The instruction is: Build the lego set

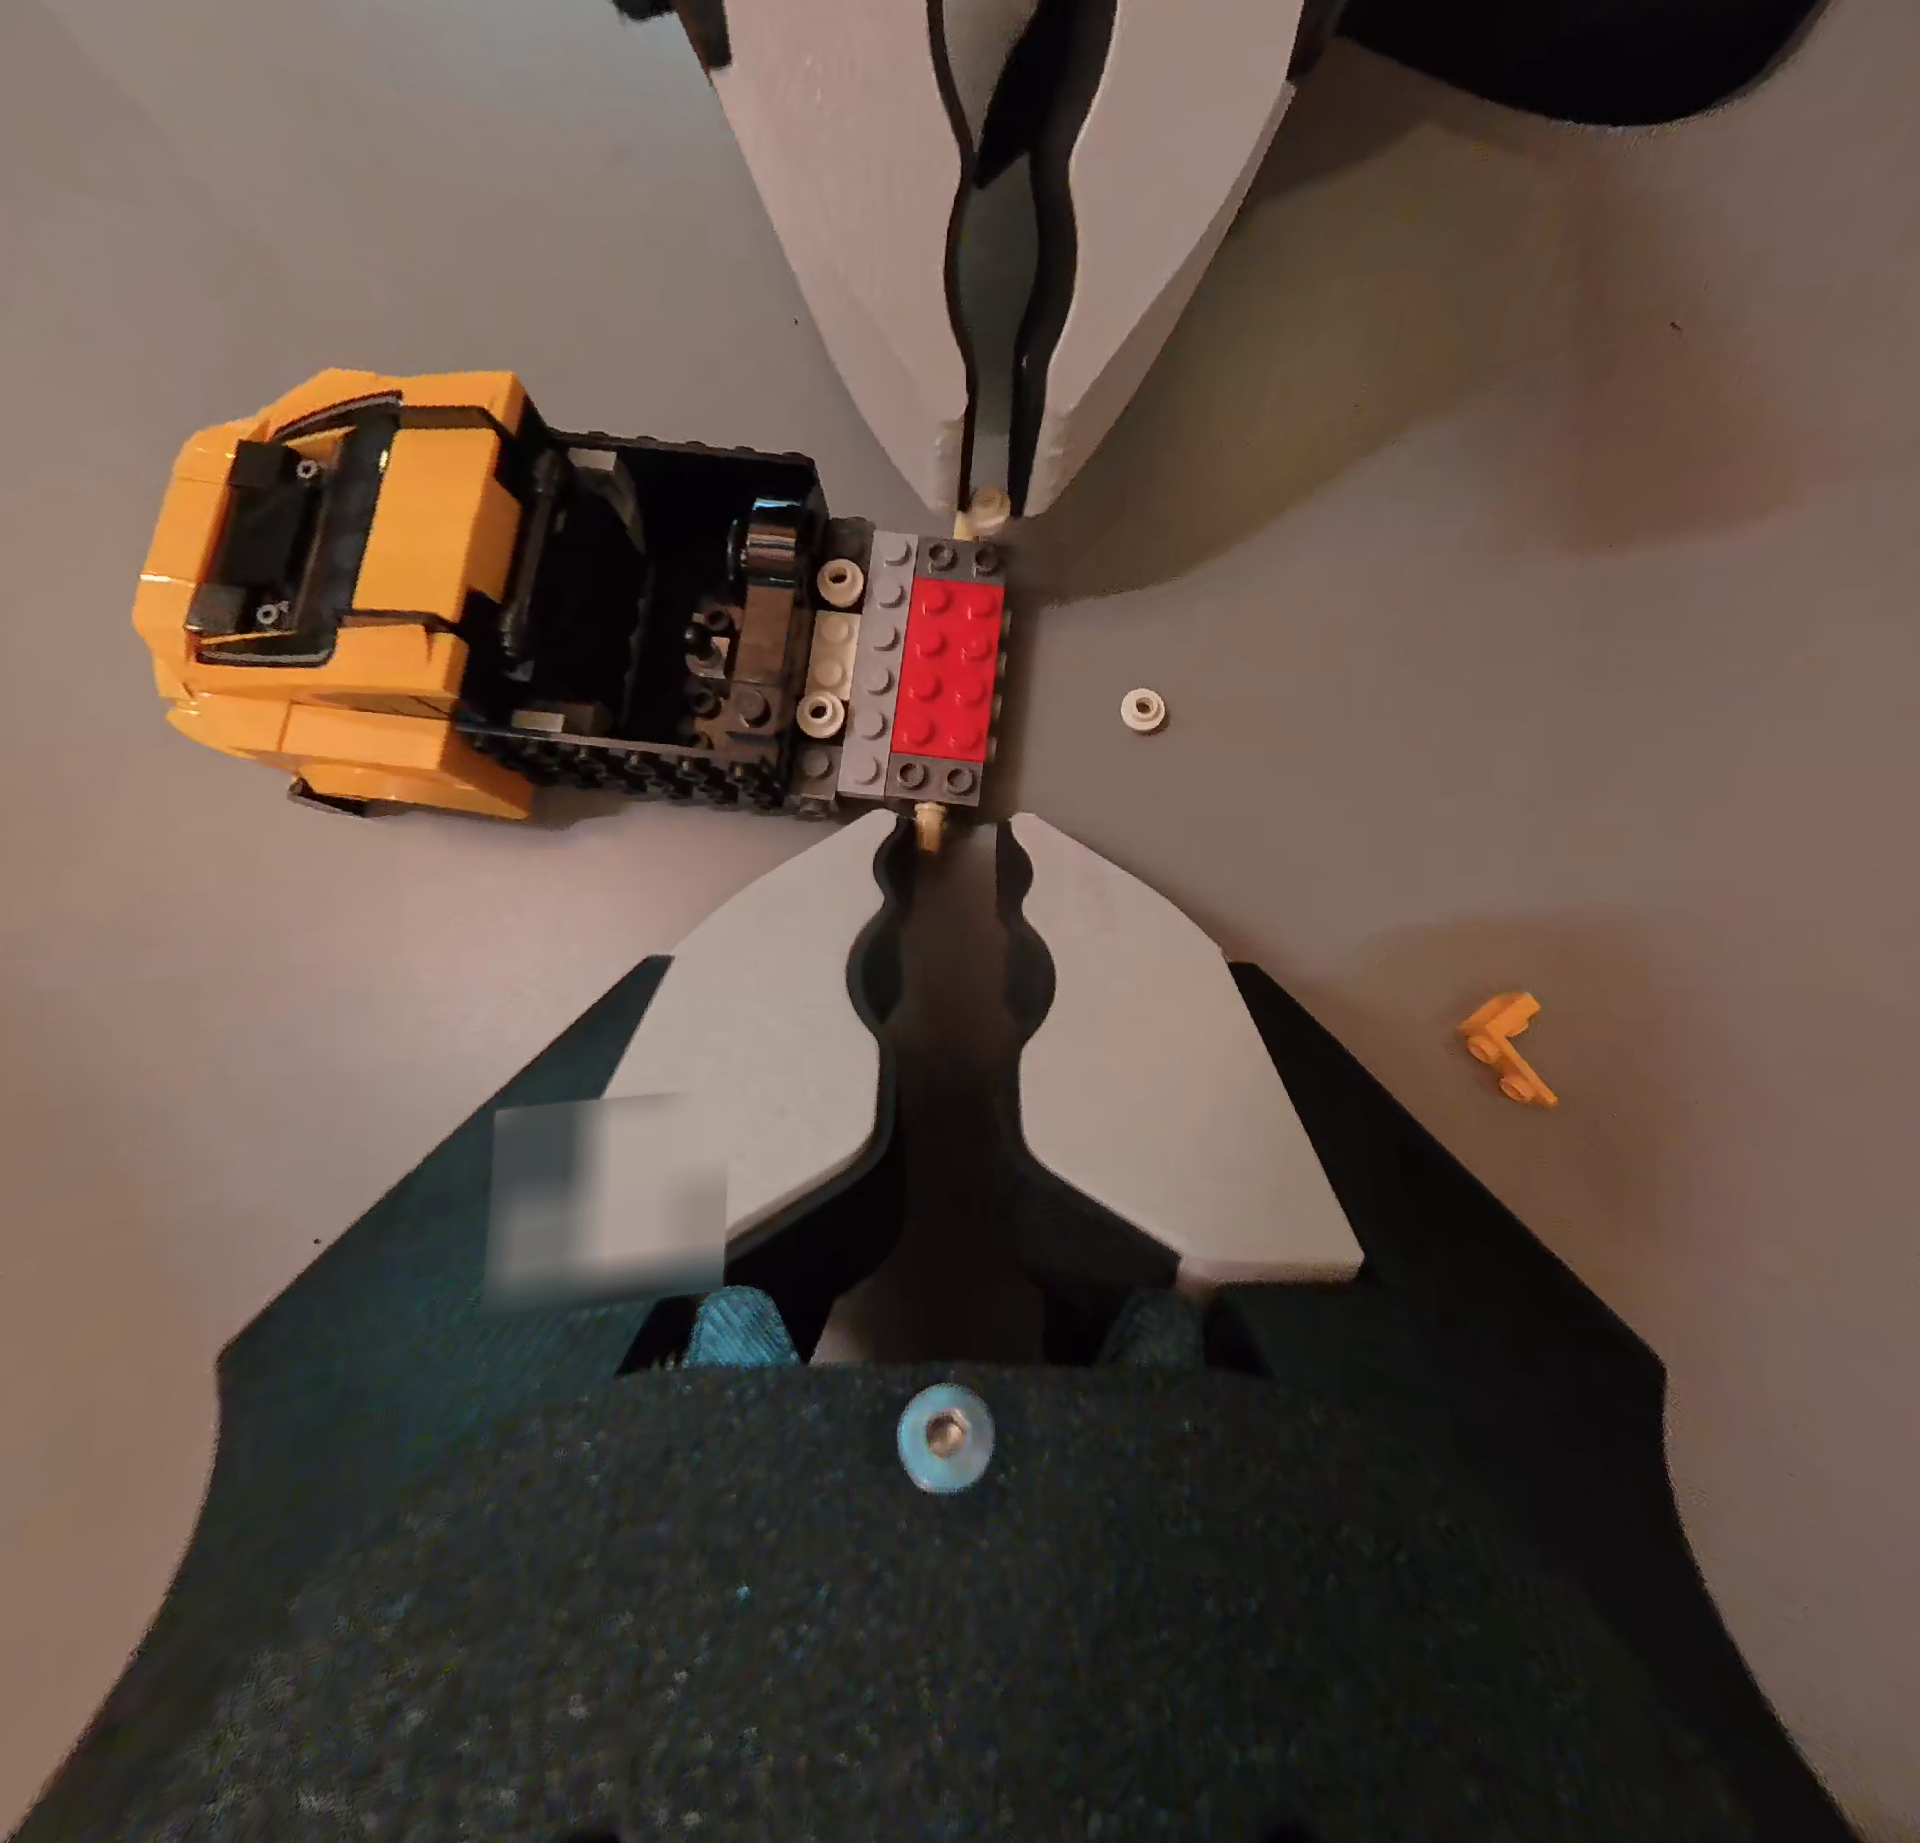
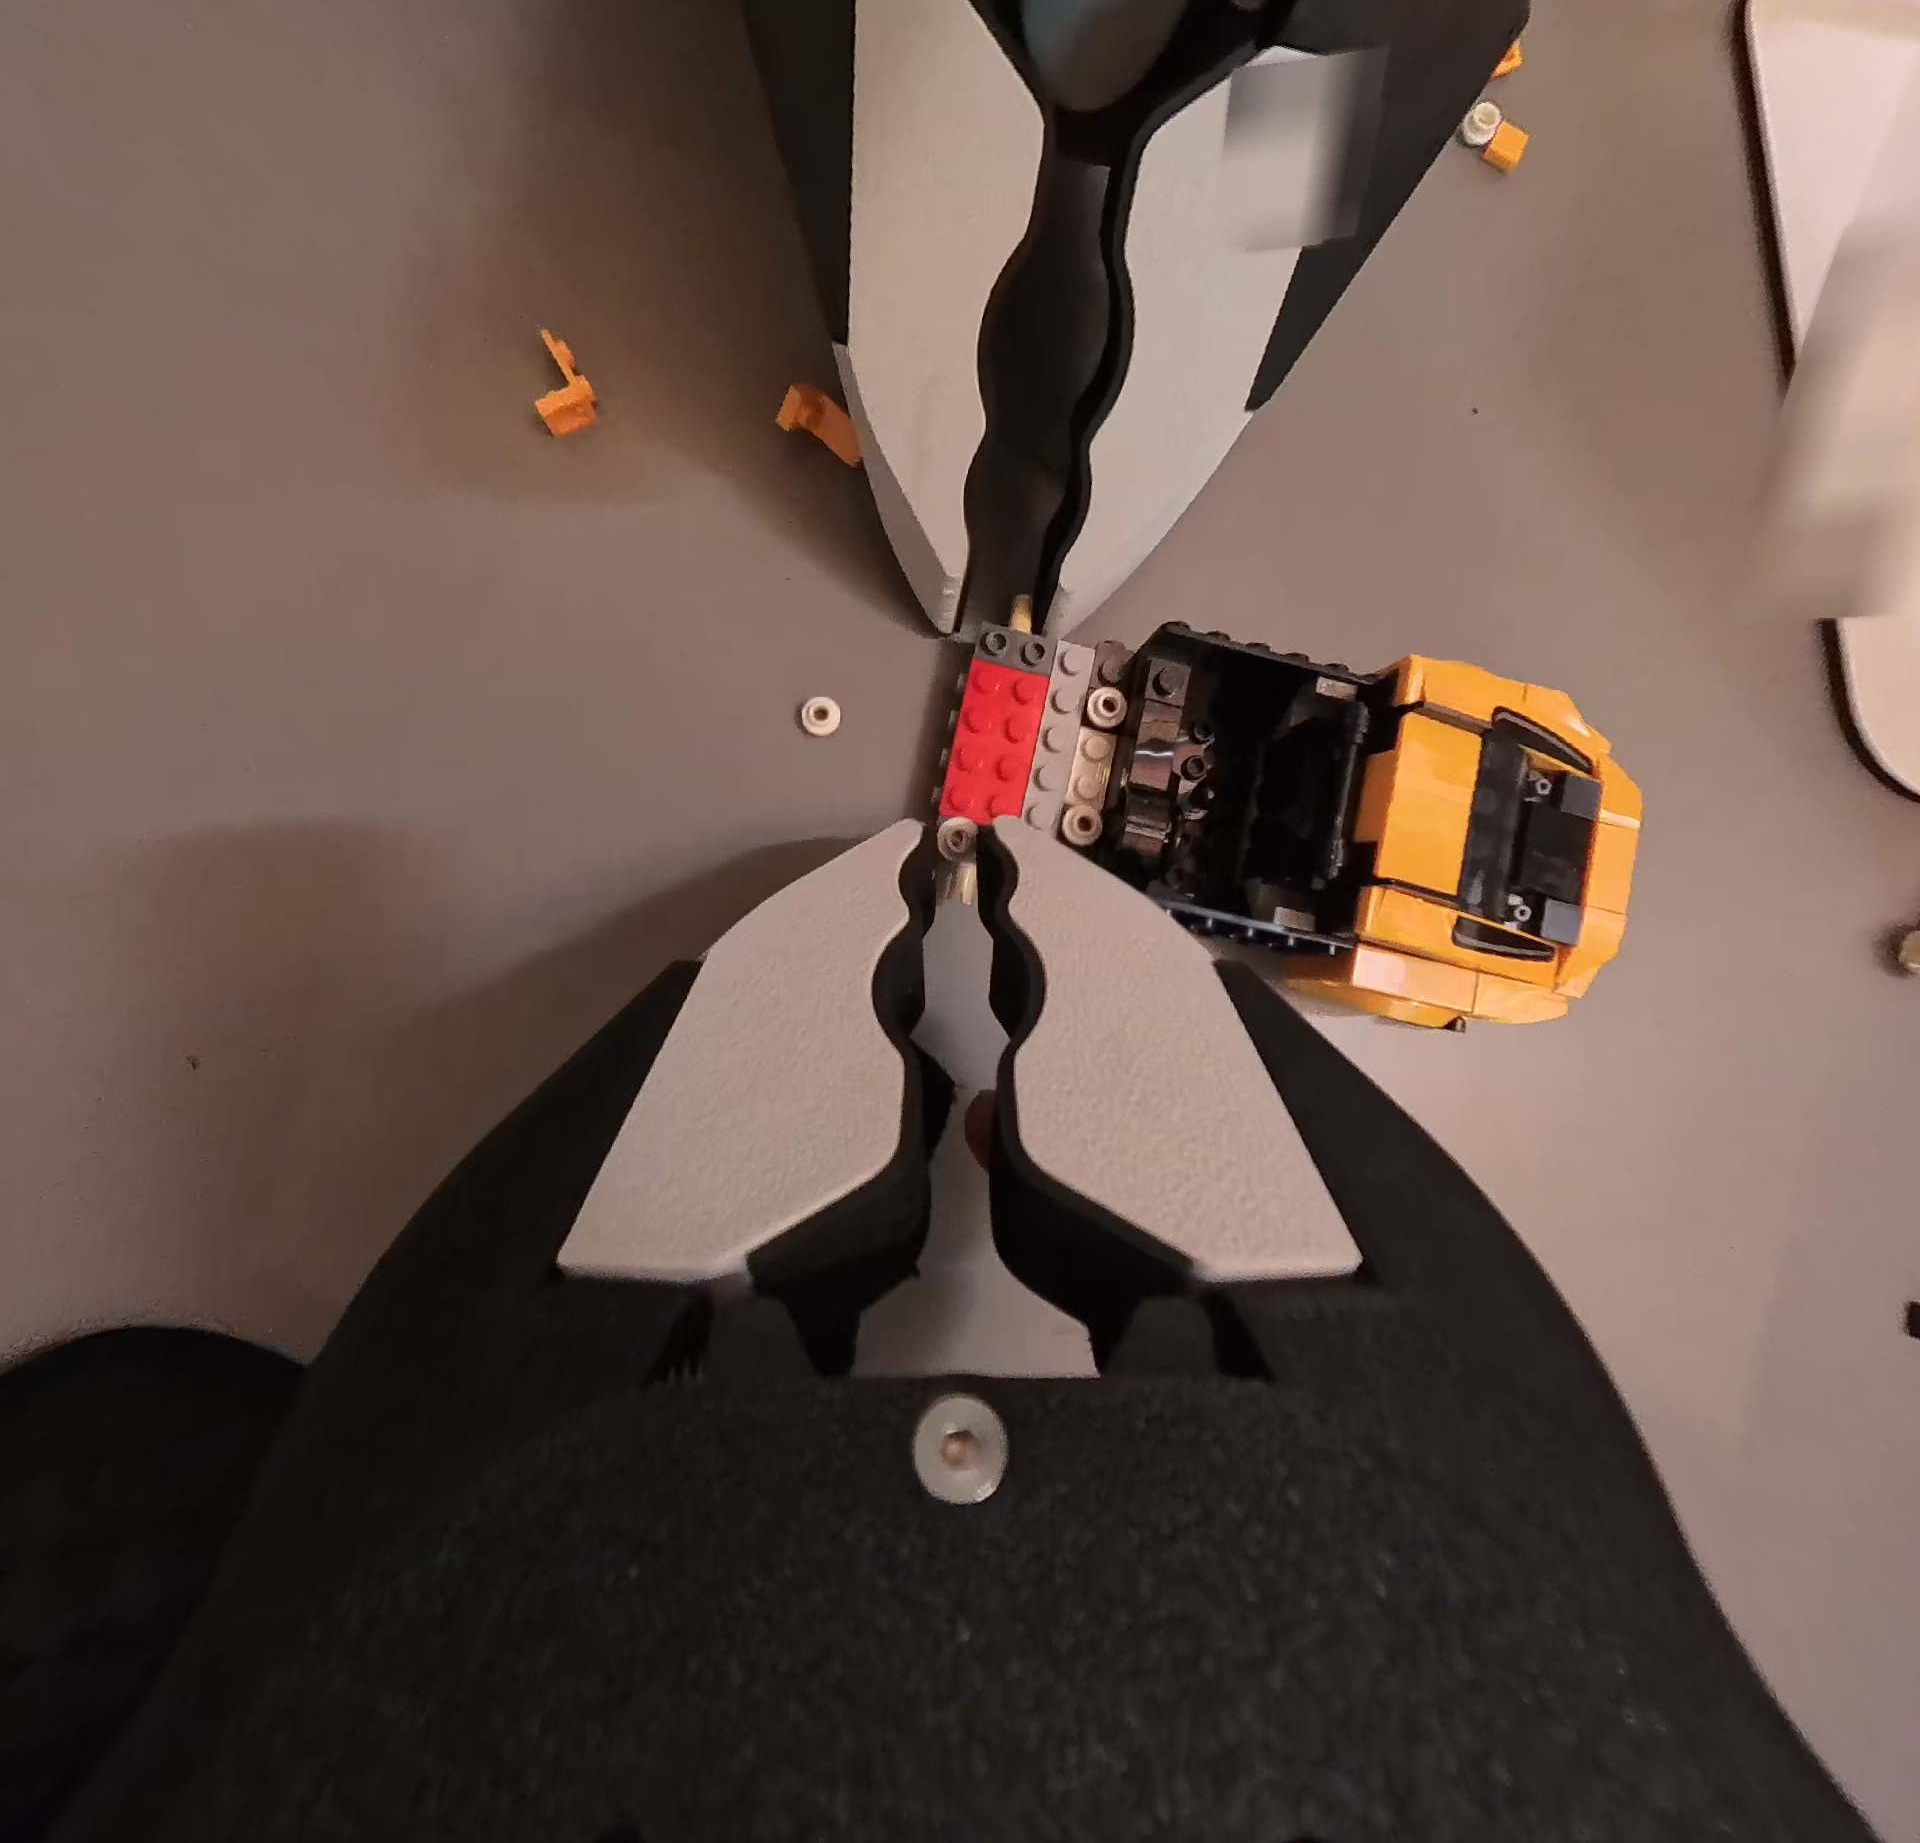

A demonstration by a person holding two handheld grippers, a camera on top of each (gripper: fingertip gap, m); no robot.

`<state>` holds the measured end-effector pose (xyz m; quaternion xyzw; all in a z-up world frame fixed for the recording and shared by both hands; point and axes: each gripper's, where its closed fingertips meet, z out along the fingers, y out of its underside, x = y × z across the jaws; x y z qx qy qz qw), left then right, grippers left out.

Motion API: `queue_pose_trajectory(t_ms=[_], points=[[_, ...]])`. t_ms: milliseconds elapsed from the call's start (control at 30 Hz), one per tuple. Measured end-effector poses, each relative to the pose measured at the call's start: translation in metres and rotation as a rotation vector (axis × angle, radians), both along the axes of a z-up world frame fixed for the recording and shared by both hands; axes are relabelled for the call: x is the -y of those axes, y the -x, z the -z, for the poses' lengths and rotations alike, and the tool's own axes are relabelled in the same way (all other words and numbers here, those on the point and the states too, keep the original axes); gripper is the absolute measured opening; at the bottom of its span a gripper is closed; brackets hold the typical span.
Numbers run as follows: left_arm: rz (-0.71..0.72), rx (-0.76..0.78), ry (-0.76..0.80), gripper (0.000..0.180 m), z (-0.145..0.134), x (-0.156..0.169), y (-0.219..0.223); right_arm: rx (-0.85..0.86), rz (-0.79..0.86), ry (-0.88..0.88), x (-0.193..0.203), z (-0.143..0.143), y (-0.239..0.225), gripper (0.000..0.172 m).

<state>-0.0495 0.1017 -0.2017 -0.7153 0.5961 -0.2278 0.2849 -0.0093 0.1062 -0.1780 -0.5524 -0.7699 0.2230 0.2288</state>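
The brick car (image 1: 499, 609) lay on the table (image 1: 1455, 546), with its studded end (image 1: 951, 681) between the two grippers, the left gripper (image 1: 940, 843) at one side of that end and the right gripper (image 2: 961, 858) at the opposite side. A small peg (image 1: 930, 825) stuck out from the car between the left gripper's fingertips, and another peg (image 2: 961, 884) on the other side stood between the right gripper's fingertips. Beyond the studded end a small round piece (image 1: 1144, 710) lay alone on the table, and some loose angled pieces (image 2: 566, 391) lay farther off, well apart from the car.
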Motion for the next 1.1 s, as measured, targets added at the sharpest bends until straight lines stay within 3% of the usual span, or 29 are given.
queue_pose_trajectory(t_ms=[1100], points=[[0.009,0.001,0.009,0.012,0.000,0.003,0.000,0.068,-0.037,-0.019,0.005,0.011,0.008,0.012]])
